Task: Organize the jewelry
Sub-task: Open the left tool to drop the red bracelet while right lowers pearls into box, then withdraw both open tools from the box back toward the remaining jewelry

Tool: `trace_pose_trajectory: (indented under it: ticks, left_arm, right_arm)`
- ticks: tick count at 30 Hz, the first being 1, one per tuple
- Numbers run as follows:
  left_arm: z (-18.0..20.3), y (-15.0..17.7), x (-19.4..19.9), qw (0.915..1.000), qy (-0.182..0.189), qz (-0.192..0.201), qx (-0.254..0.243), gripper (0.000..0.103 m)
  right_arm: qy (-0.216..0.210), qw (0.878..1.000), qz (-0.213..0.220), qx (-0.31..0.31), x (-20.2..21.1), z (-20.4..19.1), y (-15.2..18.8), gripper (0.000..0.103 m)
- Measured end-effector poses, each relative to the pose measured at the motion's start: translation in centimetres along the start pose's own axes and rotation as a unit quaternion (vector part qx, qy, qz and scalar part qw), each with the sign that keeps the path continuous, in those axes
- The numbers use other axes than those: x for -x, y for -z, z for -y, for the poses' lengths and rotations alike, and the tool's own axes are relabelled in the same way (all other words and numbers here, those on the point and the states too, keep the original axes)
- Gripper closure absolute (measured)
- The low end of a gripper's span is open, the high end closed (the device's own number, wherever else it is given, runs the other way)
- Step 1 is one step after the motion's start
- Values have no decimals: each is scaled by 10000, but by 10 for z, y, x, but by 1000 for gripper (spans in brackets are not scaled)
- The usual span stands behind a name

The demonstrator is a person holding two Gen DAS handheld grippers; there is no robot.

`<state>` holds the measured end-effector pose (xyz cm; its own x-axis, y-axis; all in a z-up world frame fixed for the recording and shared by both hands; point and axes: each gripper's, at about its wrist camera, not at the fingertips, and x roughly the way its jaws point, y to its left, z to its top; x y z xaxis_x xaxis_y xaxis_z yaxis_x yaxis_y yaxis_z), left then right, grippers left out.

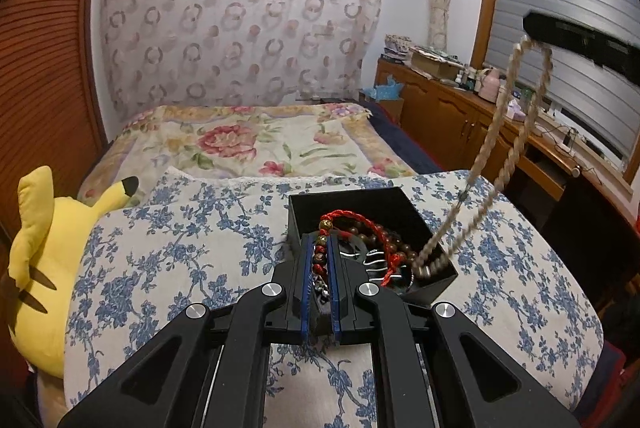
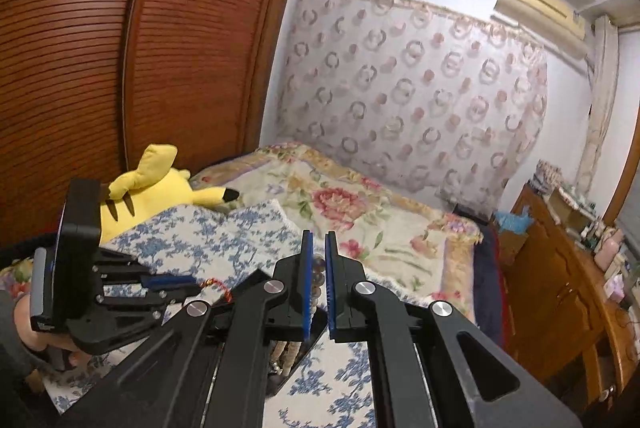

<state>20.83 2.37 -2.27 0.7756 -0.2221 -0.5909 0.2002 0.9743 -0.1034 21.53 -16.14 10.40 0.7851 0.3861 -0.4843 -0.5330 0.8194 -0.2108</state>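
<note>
A black open box (image 1: 396,202) sits on a blue-flowered pillow (image 1: 192,240). It holds brown bead bracelets (image 1: 394,242) and a red cord bracelet (image 1: 360,218). My left gripper (image 1: 320,248) is shut on a bracelet of red and gold beads at the box's near left edge. My right gripper (image 2: 318,252) is shut on a beige bead necklace (image 1: 502,144), which hangs from it in a long loop; the loop's lower end rests in the box's right corner. The right gripper's tip shows at the upper right of the left wrist view (image 1: 560,36). The left gripper shows in the right wrist view (image 2: 168,282).
A yellow plush toy (image 1: 44,260) lies left of the pillow. A floral bedspread (image 1: 256,144) lies beyond. A wooden cabinet (image 1: 460,108) with clutter runs along the right under a window. A wooden wardrobe (image 2: 100,48) stands at the left.
</note>
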Motion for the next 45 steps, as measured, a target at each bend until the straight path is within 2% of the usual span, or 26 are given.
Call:
trace_pose_trajectory:
  ticks: [9, 14, 24, 35, 38, 41, 43, 45]
  left_arm:
    - [3, -6, -20, 9999, -58, -114, -1, 96]
    - [4, -6, -32, 9997, -92, -215, -36, 96]
    - [7, -10, -49, 9993, -138, -320, -98, 96]
    - [8, -14, -78, 9985, -245, -484, -122, 96]
    - [9, -12, -76, 9985, -277, -454, -121, 69]
    - [9, -8, -70, 9984, -297, -468, -129, 64]
    - [7, -5, -62, 9986, -276, -445, -87, 53]
    - [6, 1, -51, 9989, -267, -369, -93, 37]
  right_arm:
    - [-250, 9979, -537, -264, -37, -4, 32, 95]
    - [-382, 9964, -616, -449, -48, 0, 39, 95]
    - [-436, 9956, -672, -493, -43, 1, 52, 95]
    - [-472, 9928, -942, -576, -42, 2, 95, 95]
    - [-485, 9918, -993, -637, -44, 3, 103, 95]
    - [-505, 9913, -990, -701, -41, 6, 110, 95]
    - [-565, 9906, -975, -770, -37, 5, 115, 95]
    - [-620, 9902, -956, -814, -33, 3, 120, 95]
